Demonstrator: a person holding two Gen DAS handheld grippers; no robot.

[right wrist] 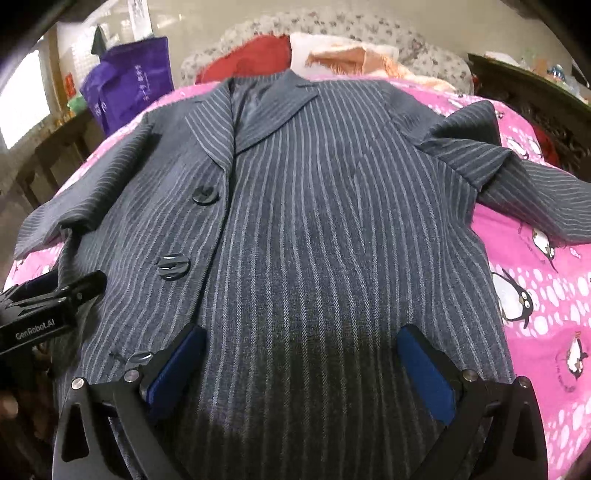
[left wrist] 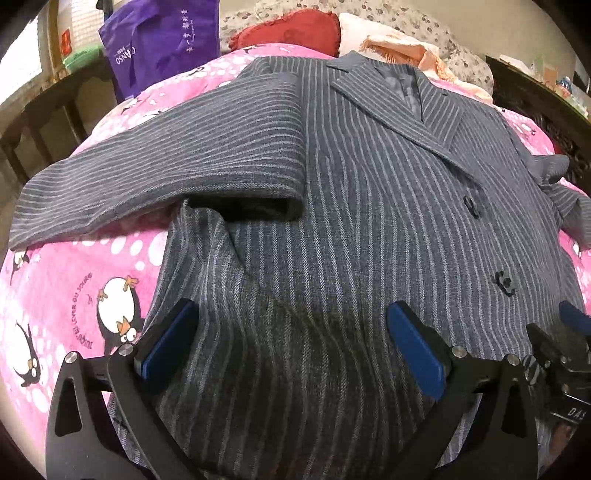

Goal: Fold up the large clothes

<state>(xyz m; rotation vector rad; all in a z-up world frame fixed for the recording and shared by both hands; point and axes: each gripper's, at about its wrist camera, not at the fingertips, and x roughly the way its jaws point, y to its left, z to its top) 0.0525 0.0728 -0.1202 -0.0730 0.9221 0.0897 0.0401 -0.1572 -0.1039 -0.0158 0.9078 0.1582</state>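
A grey pinstriped jacket (left wrist: 369, 206) lies face up and buttoned on a pink penguin-print bedspread (left wrist: 74, 280), collar at the far end. Its left sleeve (left wrist: 155, 177) stretches out sideways. In the right wrist view the jacket (right wrist: 325, 221) fills the middle, with its other sleeve (right wrist: 517, 173) bunched at the right. My left gripper (left wrist: 291, 332) is open and empty above the jacket's lower hem. My right gripper (right wrist: 301, 354) is open and empty above the hem too. Each gripper shows at the edge of the other's view.
A purple bag (left wrist: 159, 40) stands at the far left beside a dark wooden bench (left wrist: 44, 110). A red pillow (left wrist: 291, 29) and peach cloth (left wrist: 402, 51) lie past the collar. A dark carved headboard (right wrist: 532, 107) runs along the right side.
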